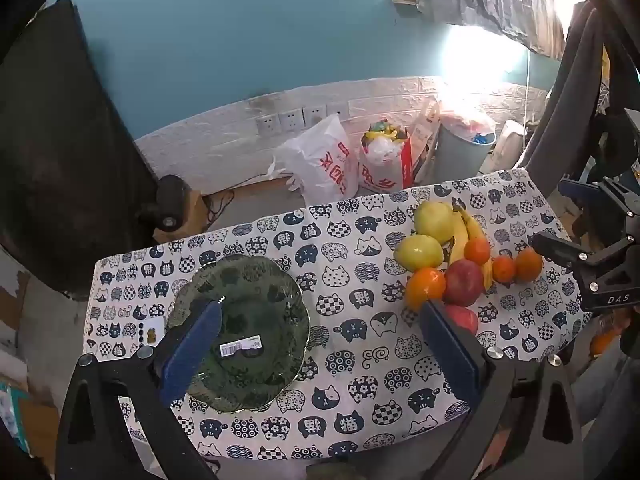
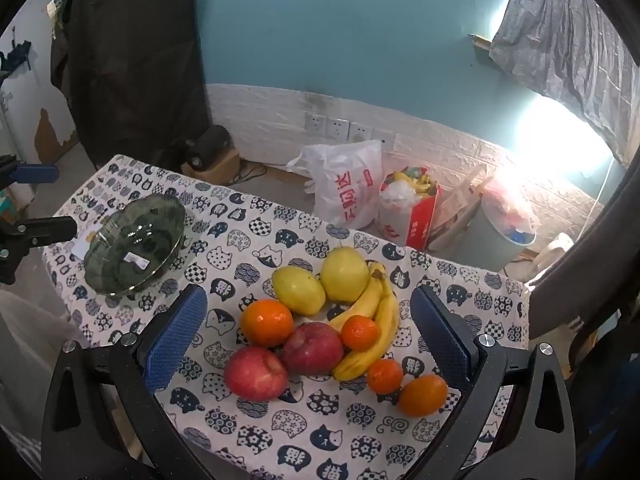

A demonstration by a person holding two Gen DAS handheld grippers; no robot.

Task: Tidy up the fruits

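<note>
A green glass bowl (image 1: 244, 332) (image 2: 134, 242) sits empty on the left of the cat-print tablecloth (image 1: 352, 360) (image 2: 280, 420). A pile of fruit lies on the right: two yellow-green pears (image 2: 344, 274), bananas (image 2: 376, 320), two red apples (image 2: 256, 372), several oranges (image 2: 267, 322). The pile also shows in the left wrist view (image 1: 460, 260). My left gripper (image 1: 320, 320) is open and empty, above the cloth between bowl and fruit. My right gripper (image 2: 308, 308) is open and empty, hovering over the fruit pile.
Beyond the table's far edge stand plastic bags (image 2: 348, 184), a red box (image 2: 416, 212) and a bin (image 2: 504, 228) on the floor by the wall. A white card (image 1: 154, 330) lies left of the bowl.
</note>
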